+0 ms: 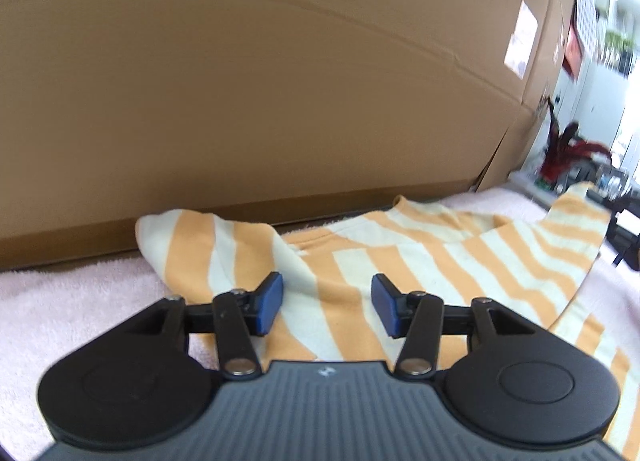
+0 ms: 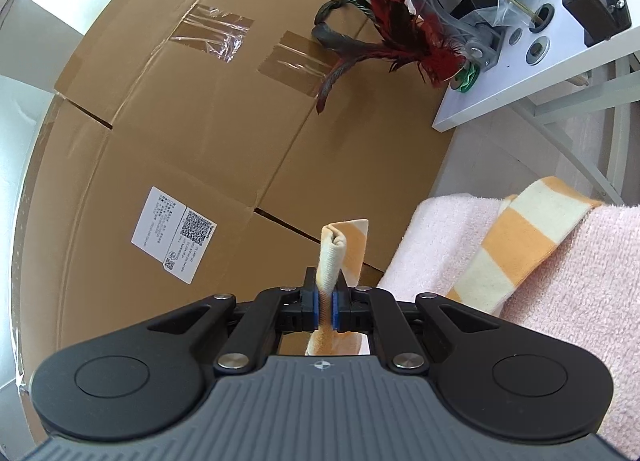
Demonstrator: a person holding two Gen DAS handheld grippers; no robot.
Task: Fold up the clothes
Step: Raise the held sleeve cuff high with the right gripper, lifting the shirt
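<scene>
Below my left gripper (image 1: 327, 304) lies the striped shirt (image 1: 400, 261), orange and cream, spread over a pink towel (image 1: 80, 301) that covers the work surface. My left jaws stand wide apart with nothing between them, and the blue pads (image 1: 269, 303) hover over the cloth; I cannot tell whether they touch it. One sleeve (image 1: 200, 249) is bunched toward 10 o'clock from the gripper, its end close to the foot of a big cardboard box (image 1: 260, 81) that fills the view from 9 round to 1 o'clock. The shirt's body runs out toward 2 o'clock, where another part of it rises near the towel's edge. Red and dark feathers (image 1: 568, 149) show at 3 o'clock, blurred.

On my right wrist camera, the right gripper (image 2: 329, 307) has its jaws closed narrow on a fold of the same shirt (image 2: 340, 253); a rolled cream and orange edge stands up at 12 o'clock just past the pads, and more cloth hangs down behind them. From 2 to 4 o'clock another stretch of the shirt lies draped over the towel (image 2: 580, 281). The box (image 2: 220, 133) faces this camera, with clear tape (image 2: 212, 35) at 11 o'clock and a white label (image 2: 174, 235) at 9 o'clock. The feathers (image 2: 384, 21) sit at 1 o'clock, beside a white shelf (image 2: 532, 73) with dark hardware on it.
</scene>
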